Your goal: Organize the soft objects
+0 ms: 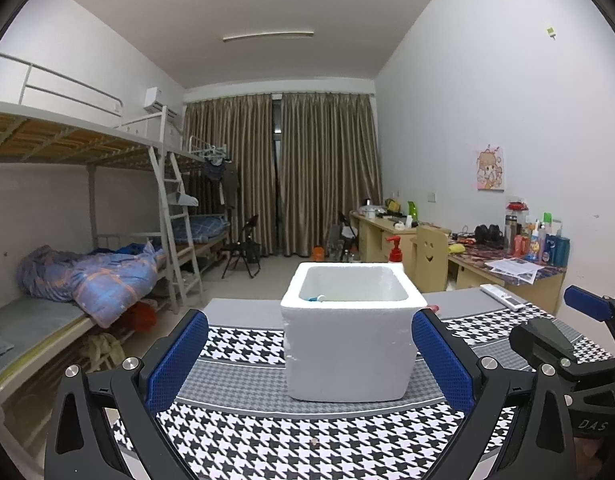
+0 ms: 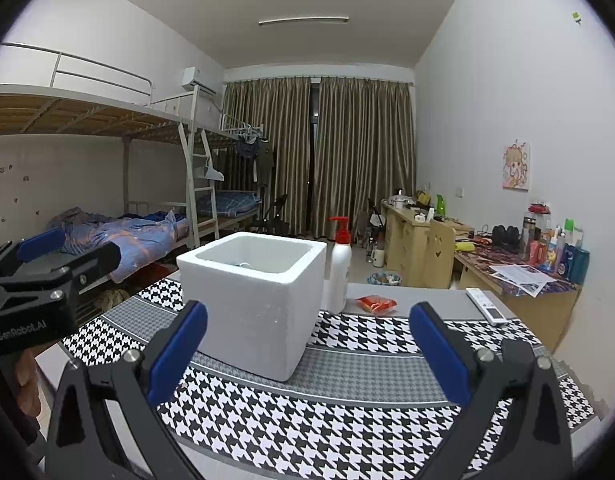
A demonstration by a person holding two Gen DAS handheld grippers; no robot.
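Observation:
A white foam box (image 1: 349, 344) stands on the houndstooth cloth (image 1: 267, 436). A small blue-and-white thing (image 1: 318, 299) lies inside it, mostly hidden by the wall. My left gripper (image 1: 309, 354) is open and empty, its blue pads either side of the box's front. In the right wrist view the box (image 2: 255, 304) is ahead and left. My right gripper (image 2: 307, 350) is open and empty, just right of the box. A small red packet (image 2: 376, 303) lies on the table behind it.
A white pump bottle with a red top (image 2: 340, 270) stands right behind the box. A white remote (image 2: 486, 305) lies at the table's far right edge. Bunk beds (image 1: 87, 240) are on the left, cluttered desks (image 2: 507, 264) on the right.

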